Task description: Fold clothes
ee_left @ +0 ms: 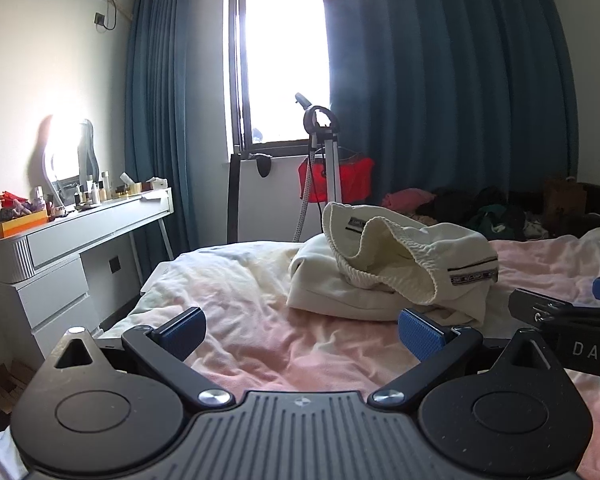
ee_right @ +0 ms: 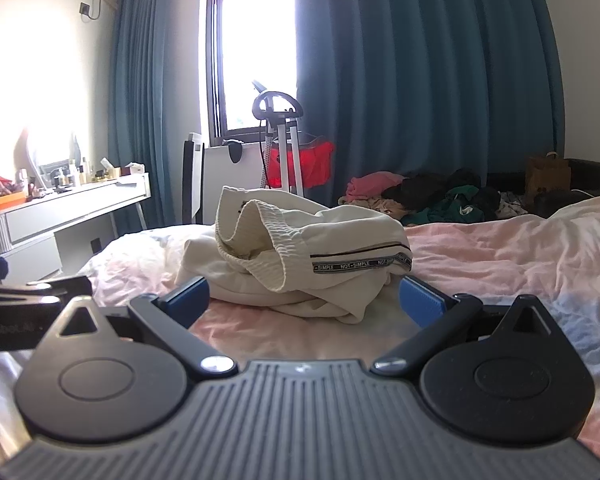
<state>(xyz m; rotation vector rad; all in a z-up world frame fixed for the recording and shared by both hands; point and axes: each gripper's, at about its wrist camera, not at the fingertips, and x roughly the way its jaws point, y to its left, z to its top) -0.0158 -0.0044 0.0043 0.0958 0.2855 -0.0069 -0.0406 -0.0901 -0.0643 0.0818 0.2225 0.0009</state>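
A cream-white pair of trousers (ee_left: 392,268) lies bunched on the pink bed sheet (ee_left: 260,320), its ribbed waistband standing open and a black-and-white label strip on its side. The same trousers (ee_right: 300,256) sit just ahead in the right wrist view. My left gripper (ee_left: 302,332) is open over bare sheet, short of the garment and a little to its left. My right gripper (ee_right: 304,300) is open too, its blue pads (ee_right: 420,300) on either side of the garment's near edge without touching it. The right gripper (ee_left: 560,312) also shows at the right edge of the left wrist view.
A white dressing table (ee_left: 80,232) crowded with bottles stands left of the bed. A garment steamer stand (ee_left: 332,160) with a red cloth is by the window. A heap of dark, green and pink clothes (ee_right: 440,196) lies at the far right of the bed.
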